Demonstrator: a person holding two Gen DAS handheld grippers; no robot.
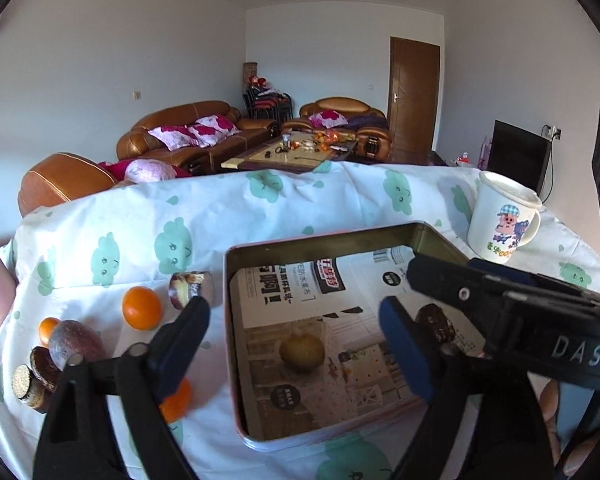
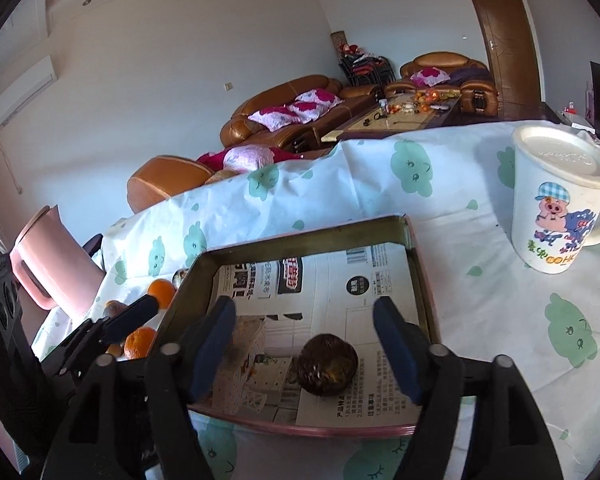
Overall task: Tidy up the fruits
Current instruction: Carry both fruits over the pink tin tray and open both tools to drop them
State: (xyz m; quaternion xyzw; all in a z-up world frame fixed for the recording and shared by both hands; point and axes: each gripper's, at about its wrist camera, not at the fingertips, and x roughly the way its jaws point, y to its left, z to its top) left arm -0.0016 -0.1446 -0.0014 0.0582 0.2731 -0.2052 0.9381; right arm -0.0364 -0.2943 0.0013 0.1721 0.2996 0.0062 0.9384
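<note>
Both grippers hang over the metal tray (image 1: 236,320) with nothing between their pads. My left gripper (image 1: 296,344) is spread wide above a yellowish round fruit (image 1: 302,352) lying on the printed paper that lines the tray; my right gripper (image 2: 304,344) is also parted, with a dark brown wrinkled fruit (image 2: 327,363) resting on the paper below its fingers, untouched as far as I can see. I judge this as the moment just after a drop: two fruits are in, and neither is gripped.

Most of the job is left. On the cloud-print cloth (image 1: 112,220) to the left of the tray sit an orange (image 1: 142,307), a smaller orange (image 1: 47,330), a purple-brown fruit (image 1: 76,344), a cut piece showing pale flesh (image 1: 190,289), and another orange (image 1: 177,400) partly behind my left finger. The cartoon mug (image 2: 560,204) stands well apart on the right.

Next I would lift clear of the tray wall, swing the left gripper out over that cluster, and settle around one fruit without nudging its neighbours.
</note>
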